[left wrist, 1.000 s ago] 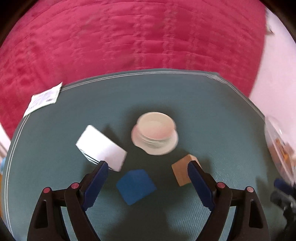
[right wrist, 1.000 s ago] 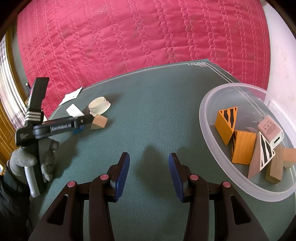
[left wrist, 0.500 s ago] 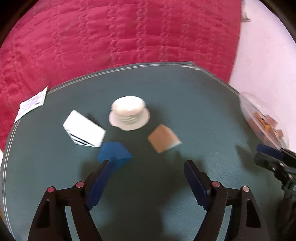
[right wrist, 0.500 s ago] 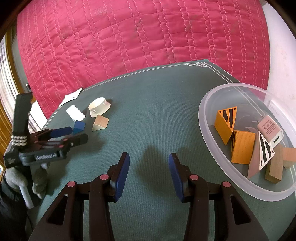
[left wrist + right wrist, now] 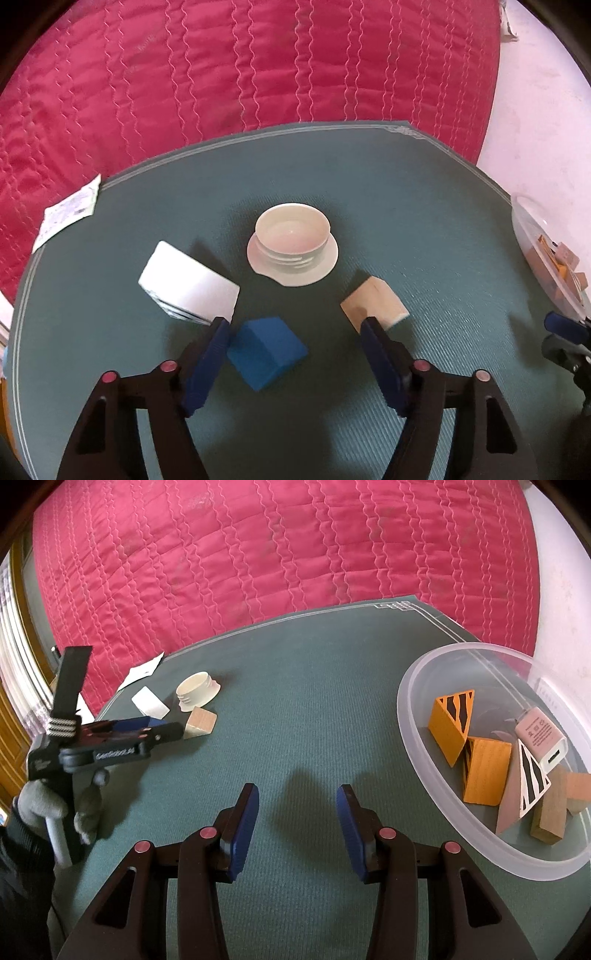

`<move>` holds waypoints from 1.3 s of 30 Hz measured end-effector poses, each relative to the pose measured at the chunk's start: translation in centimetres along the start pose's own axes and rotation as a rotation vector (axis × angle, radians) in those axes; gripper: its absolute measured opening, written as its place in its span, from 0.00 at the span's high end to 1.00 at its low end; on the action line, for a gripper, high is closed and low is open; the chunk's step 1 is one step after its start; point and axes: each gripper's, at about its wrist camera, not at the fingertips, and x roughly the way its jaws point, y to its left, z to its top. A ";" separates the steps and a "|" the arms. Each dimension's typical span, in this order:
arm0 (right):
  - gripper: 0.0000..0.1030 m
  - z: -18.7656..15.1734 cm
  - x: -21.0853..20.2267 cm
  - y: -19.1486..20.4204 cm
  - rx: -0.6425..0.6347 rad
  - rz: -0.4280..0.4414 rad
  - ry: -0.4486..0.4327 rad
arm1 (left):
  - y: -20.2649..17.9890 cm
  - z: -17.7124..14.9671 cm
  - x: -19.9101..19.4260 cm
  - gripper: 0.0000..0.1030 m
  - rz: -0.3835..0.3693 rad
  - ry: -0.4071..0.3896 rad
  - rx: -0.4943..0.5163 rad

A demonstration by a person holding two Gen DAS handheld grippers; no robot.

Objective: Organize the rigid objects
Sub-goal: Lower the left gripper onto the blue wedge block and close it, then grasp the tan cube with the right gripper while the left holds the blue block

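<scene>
In the left wrist view a blue block [image 5: 267, 352] lies on the green mat between the fingers of my left gripper [image 5: 295, 326]. Its jaws are closing; the left pad is close beside the block and the right pad stands well clear. Around it lie a white box [image 5: 188, 284], a cream threaded cap [image 5: 291, 243] and a wooden wedge [image 5: 375, 302]. My right gripper [image 5: 297, 801] hovers open over bare mat, with nothing between its pads. From that side the left gripper [image 5: 166, 726] reaches toward the wedge [image 5: 201, 722] and cap [image 5: 197, 692].
A clear plastic tub [image 5: 413, 734] at the right holds several orange, striped and wooden blocks and a pink charger. A paper slip [image 5: 68, 212] lies at the mat's far left edge. A red quilted cover lies behind the mat. A gloved hand [image 5: 40, 801] holds the left gripper.
The left gripper drew back, then came forward again over the blue block, and its jaws have narrowed. The right gripper has kept still.
</scene>
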 end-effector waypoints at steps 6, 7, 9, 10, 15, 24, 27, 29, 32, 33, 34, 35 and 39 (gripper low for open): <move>0.56 0.1 0.0 0.0 0.001 0.001 0.002 | -0.8 -0.6 -0.5 0.36 -0.050 0.000 0.051; 0.55 0.0 0.0 0.0 0.001 0.001 0.002 | -1.1 -0.9 -0.7 0.36 -0.057 0.001 0.064; 0.55 0.1 0.0 0.0 0.001 0.000 0.002 | -1.9 -1.5 -1.2 0.36 -0.071 0.002 0.085; 0.55 0.1 0.0 0.0 0.001 0.000 0.001 | -2.1 -1.6 -1.3 0.36 -0.078 0.002 0.087; 0.55 0.1 0.0 0.0 0.000 -0.002 0.003 | -2.8 -2.1 -1.8 0.36 -0.062 0.000 0.076; 0.55 0.1 0.0 0.0 -0.001 -0.002 0.005 | -2.9 -1.1 -1.0 0.36 0.039 0.009 -0.001; 0.55 0.1 0.1 0.0 -0.003 -0.004 0.008 | -2.9 -1.0 -1.0 0.39 0.064 0.003 -0.036; 0.55 0.1 0.1 0.0 -0.005 -0.007 0.011 | -2.7 -0.9 -1.0 0.51 0.069 -0.003 -0.050; 0.55 0.1 0.2 0.0 -0.010 -0.012 0.015 | -2.7 -1.1 -1.3 0.68 0.066 -0.012 -0.070; 0.55 0.1 0.3 0.0 -0.013 -0.016 0.018 | -2.6 -1.2 -1.3 0.68 0.065 -0.013 -0.078; 0.55 0.1 0.3 0.1 -0.016 -0.019 0.021 | -2.6 -1.2 -1.4 0.68 0.065 -0.015 -0.087; 0.55 0.1 0.4 0.2 -0.021 -0.022 0.025 | -2.5 -1.3 -1.5 0.68 0.066 -0.017 -0.096; 0.55 0.3 0.7 1.2 -0.058 -0.027 0.041 | -2.0 -1.9 -2.5 0.69 0.078 -0.046 -0.148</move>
